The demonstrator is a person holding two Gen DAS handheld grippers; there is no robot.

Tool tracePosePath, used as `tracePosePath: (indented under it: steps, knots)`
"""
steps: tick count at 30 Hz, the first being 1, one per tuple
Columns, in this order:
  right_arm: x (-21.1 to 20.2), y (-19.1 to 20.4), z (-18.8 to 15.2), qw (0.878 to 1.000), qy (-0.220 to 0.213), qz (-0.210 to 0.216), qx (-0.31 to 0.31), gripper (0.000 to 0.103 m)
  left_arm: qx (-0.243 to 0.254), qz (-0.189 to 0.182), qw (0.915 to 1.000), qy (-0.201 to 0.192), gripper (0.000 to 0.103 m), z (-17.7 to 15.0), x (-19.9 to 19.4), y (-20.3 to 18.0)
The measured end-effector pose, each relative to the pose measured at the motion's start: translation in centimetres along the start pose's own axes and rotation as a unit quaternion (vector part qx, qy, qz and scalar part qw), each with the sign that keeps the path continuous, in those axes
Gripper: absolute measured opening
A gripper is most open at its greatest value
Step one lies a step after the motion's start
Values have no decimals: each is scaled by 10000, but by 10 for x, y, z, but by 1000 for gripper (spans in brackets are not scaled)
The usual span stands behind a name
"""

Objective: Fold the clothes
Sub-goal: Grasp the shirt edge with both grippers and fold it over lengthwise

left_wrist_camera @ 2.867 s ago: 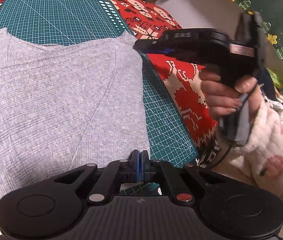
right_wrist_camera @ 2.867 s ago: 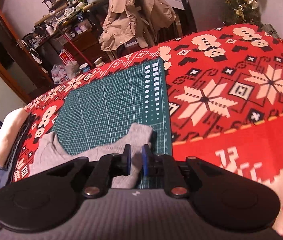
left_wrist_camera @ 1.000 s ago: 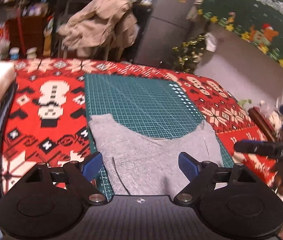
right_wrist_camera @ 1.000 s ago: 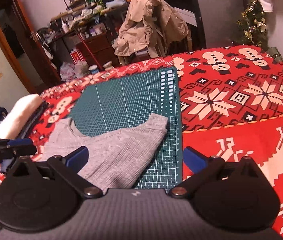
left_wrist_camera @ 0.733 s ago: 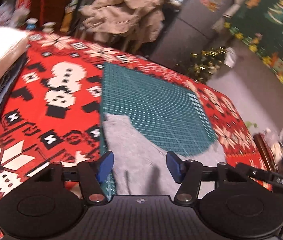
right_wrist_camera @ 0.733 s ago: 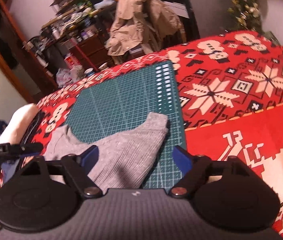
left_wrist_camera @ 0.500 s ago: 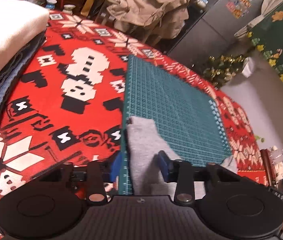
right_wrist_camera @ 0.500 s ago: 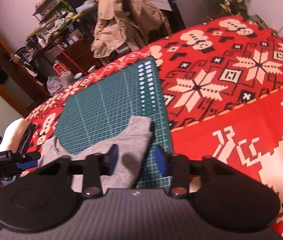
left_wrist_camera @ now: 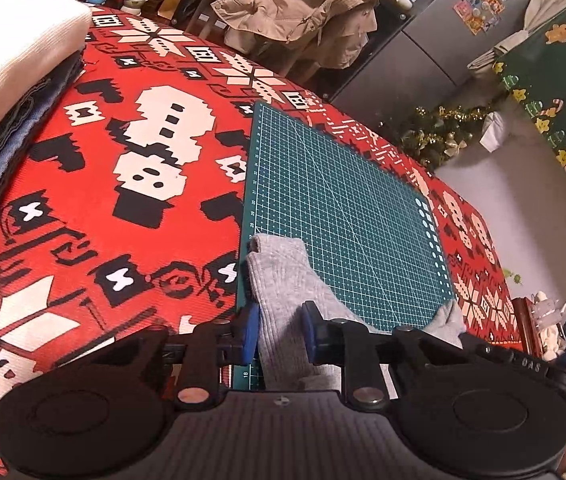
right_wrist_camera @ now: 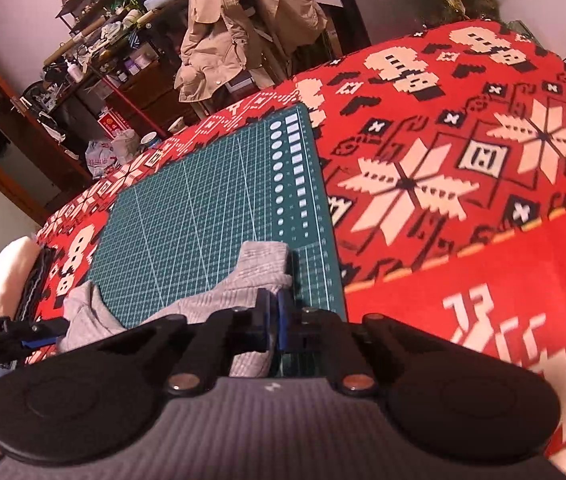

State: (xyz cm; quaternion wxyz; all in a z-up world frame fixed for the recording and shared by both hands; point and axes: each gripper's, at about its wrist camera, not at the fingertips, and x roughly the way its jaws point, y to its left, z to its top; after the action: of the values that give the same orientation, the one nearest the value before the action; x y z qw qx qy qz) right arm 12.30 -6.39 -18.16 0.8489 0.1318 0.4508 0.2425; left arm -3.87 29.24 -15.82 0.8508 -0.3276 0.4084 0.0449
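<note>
Left wrist view: the left gripper (left_wrist_camera: 281, 334) is closing on one strap of the grey top (left_wrist_camera: 287, 280) while the right gripper (right_wrist_camera: 274, 322) is pinching the other strap, setting up a lift and fold over the cutting mat (left_wrist_camera: 347, 208).

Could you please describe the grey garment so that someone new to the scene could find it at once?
On the red patterned cloth lies a green cutting mat. The grey garment lies across its near end, one shoulder strap at each side. It is the only ribbed grey piece, apart from the folded stack at the cloth's edge.
</note>
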Motion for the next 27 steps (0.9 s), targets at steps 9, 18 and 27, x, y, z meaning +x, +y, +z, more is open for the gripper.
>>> tracePosePath:
  steps: [9, 18, 27]
  knots:
    - [25, 6, 31, 9994, 18, -47, -344, 4, -255, -97, 9996, 18, 22, -1, -3, 7]
    - [7, 9, 28, 9987, -133, 61, -479, 23, -868, -420, 9953, -10, 24, -18, -29, 16]
    - [-43, 6, -12, 9987, -131, 459, -167, 27, -1095, -551, 9923, 167, 24, -58, -30, 19]
